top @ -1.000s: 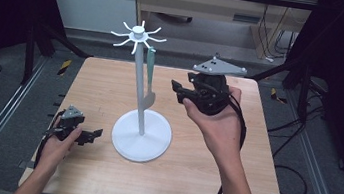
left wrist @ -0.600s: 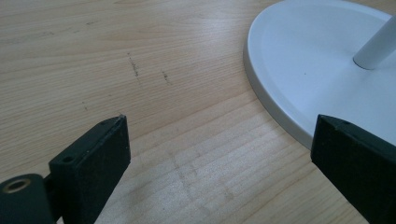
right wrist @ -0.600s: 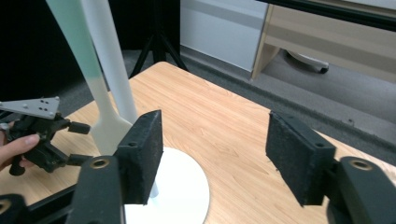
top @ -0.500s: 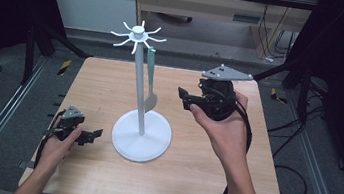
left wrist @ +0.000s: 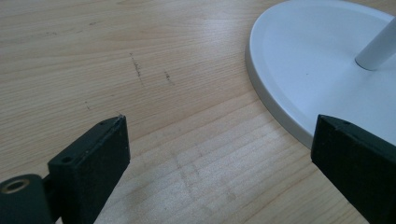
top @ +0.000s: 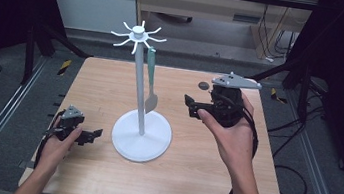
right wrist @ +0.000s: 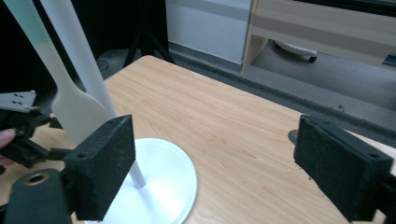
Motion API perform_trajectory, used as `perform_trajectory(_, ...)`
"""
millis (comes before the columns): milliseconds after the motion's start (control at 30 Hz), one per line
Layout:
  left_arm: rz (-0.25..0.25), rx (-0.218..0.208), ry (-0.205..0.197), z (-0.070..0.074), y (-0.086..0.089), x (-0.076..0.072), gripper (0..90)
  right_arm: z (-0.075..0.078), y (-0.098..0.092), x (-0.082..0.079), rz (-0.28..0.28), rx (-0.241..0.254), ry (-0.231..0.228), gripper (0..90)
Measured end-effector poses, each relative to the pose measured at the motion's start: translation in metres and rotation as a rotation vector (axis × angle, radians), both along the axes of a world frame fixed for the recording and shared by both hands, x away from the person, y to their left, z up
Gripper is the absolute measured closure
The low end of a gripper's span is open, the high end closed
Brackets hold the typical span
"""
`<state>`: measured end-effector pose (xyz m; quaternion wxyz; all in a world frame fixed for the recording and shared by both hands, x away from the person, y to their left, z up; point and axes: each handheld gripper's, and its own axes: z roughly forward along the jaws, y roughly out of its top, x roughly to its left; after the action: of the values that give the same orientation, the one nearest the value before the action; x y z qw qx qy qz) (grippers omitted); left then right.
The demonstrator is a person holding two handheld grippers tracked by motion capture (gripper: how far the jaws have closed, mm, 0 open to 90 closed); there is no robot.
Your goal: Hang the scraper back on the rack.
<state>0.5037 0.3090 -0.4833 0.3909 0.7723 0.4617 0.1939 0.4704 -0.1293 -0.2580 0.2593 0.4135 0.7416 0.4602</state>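
A white hook stand [top: 139,92] rises from its round base [top: 141,136] in the middle of the wooden table. From one of its top hooks hangs a spatula [top: 150,102] with a green handle and a pale blade. My right gripper [top: 190,105] is held in the air to the right of the stand, pointing toward the spatula but apart from it. Its jaws have just been opening and now stand wide, with nothing between them [right wrist: 215,154]. My left gripper [top: 93,136] rests low at the table's left, open and empty [left wrist: 219,140], beside the base's rim [left wrist: 280,107].
The table [top: 100,87] ends close behind the left hand at the front left corner. A small dark disc [top: 203,85] lies on the table behind the right gripper. Black frame posts stand at both back corners, and cables trail at the right.
The right hand has drawn back to the right and sunk a little, away from the hanging spatula, and its jaws have spread wider. The left hand has stayed put.
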Motion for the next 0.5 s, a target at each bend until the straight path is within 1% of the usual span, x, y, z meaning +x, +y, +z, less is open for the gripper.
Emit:
perform_trajectory(33,0.0,0.0,0.0,0.0,0.0,0.0,4.2,0.0,0.0,0.0,0.0,0.0,0.0,11.6)
perform_trajectory(67,0.0,-0.001,0.0,0.0,0.0,0.0,4.2,-0.005,-0.004,-0.001,-0.006,-0.008,-0.009,10.0)
perform_trajectory(167,0.0,0.0,0.001,0.0,0.0,0.0,4.2,-0.014,-0.009,-0.002,-0.021,-0.013,-0.01,9.0)
perform_trajectory(200,0.0,0.0,0.001,0.0,-0.001,0.0,4.2,-0.018,-0.011,-0.002,-0.025,-0.022,-0.01,8.5)
perform_trajectory(400,0.001,0.0,-0.001,0.0,0.0,0.0,4.2,-0.044,-0.018,-0.006,-0.053,-0.056,0.002,7.7)
perform_trajectory(433,0.0,0.003,0.001,0.0,0.0,0.0,4.2,-0.044,-0.018,-0.006,-0.053,-0.056,0.002,7.7)
perform_trajectory(467,0.0,0.004,0.001,0.0,0.0,0.0,4.2,-0.049,-0.019,-0.007,-0.056,-0.055,0.005,7.7)
perform_trajectory(500,0.001,0.001,0.001,0.0,0.0,0.0,4.2,-0.061,-0.022,-0.008,-0.06,-0.047,0.018,7.3)
